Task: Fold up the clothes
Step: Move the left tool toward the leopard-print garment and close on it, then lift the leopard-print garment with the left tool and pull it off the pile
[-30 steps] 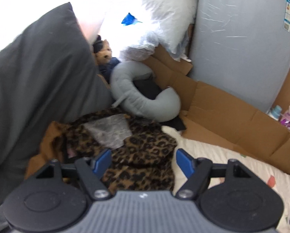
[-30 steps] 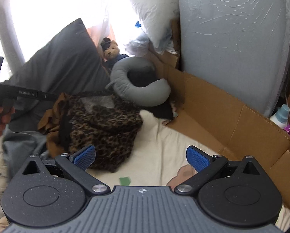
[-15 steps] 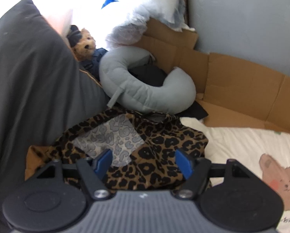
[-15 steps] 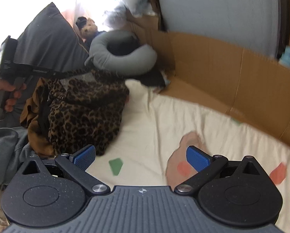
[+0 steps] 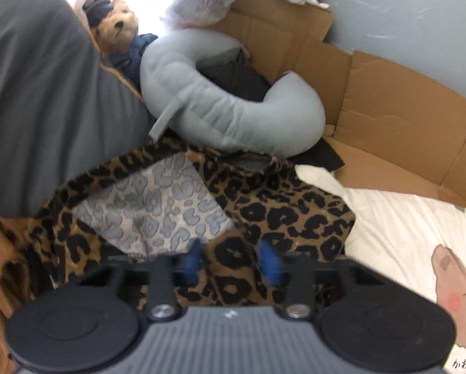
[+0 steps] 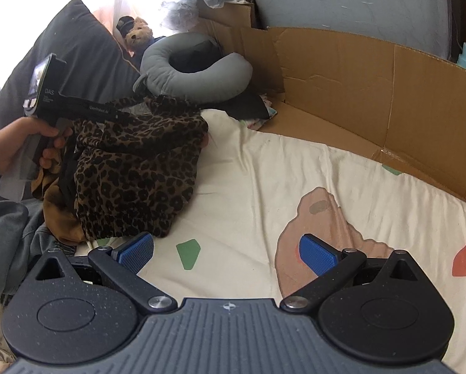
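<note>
A leopard-print garment (image 5: pixel 279 215) lies crumpled on a cream printed bed sheet (image 5: pixel 404 224), with a patch of its grey inside turned up. My left gripper (image 5: pixel 229 261) is down in it, jaws closing, a fold of the cloth filling the space between the blue pads. In the right wrist view the same garment (image 6: pixel 133 168) sits at the left, and a hand (image 6: pixel 14 143) holds the left gripper (image 6: pixel 120 115) over its top. My right gripper (image 6: pixel 226 254) stands open above the bare sheet (image 6: pixel 264 171), just right of the garment's near hem.
A grey neck pillow (image 6: pixel 195 78) and a teddy bear (image 6: pixel 137 35) lie behind the garment. A dark grey pillow (image 6: pixel 77 46) leans at the left. Cardboard (image 6: pixel 357 71) lines the back and right. Brown cloth (image 6: pixel 61 215) and grey-blue cloth (image 6: pixel 11 233) lie by the garment.
Both grippers came down toward the bed. The left one sank onto the leopard garment and its jaws narrowed around a fold. The right one stayed open.
</note>
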{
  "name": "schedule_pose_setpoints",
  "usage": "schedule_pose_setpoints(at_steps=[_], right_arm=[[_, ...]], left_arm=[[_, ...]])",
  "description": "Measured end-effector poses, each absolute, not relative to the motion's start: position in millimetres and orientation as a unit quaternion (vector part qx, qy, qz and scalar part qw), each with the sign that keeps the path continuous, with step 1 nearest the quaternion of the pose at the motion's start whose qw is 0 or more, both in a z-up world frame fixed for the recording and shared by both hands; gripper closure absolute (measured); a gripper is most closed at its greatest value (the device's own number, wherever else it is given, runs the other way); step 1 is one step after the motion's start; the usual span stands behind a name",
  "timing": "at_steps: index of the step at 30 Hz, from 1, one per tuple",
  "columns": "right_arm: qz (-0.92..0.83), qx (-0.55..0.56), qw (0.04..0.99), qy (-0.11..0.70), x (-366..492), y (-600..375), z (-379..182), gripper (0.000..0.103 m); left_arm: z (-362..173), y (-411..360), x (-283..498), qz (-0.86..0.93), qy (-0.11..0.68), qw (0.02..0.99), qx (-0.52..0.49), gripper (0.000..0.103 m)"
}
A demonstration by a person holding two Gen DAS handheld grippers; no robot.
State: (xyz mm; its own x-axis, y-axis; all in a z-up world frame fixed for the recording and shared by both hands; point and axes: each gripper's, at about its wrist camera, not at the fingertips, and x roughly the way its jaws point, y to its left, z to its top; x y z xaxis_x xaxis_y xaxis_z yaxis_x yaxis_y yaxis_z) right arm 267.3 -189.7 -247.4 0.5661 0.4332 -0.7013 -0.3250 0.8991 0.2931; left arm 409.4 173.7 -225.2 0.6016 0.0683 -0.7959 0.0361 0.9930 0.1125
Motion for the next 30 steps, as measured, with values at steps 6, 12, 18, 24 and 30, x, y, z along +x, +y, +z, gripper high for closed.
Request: schedule_pose_setpoints(at_steps=[6, 12, 18, 24, 30], right_arm=[[0.216, 0.086, 0.876, 0.422, 269, -194, -255, 0.001], [0.211, 0.101, 0.874, 0.426, 269, -197, -259, 0.001], [0.206, 0.115, 0.872, 0.429, 269, -202, -263, 0.001], [0.212, 0.126, 0.871, 0.426, 269, -201, -261, 0.002], [0.218, 0.136, 0.868, 0.425, 268, -199, -260, 0.002]], left_arm=[[-220, 168, 391, -0.005, 0.423, 0.904, 0.059, 0.099], [-208, 160, 361, -0.033, 0.411, 0.911, 0.022, 0.100], [-198, 148, 322, -0.061, 0.398, 0.915, -0.013, 0.100], [-197, 133, 284, -0.084, 0.375, 0.922, -0.051, 0.101], [-207, 117, 252, -0.104, 0.373, 0.917, -0.099, 0.101]])
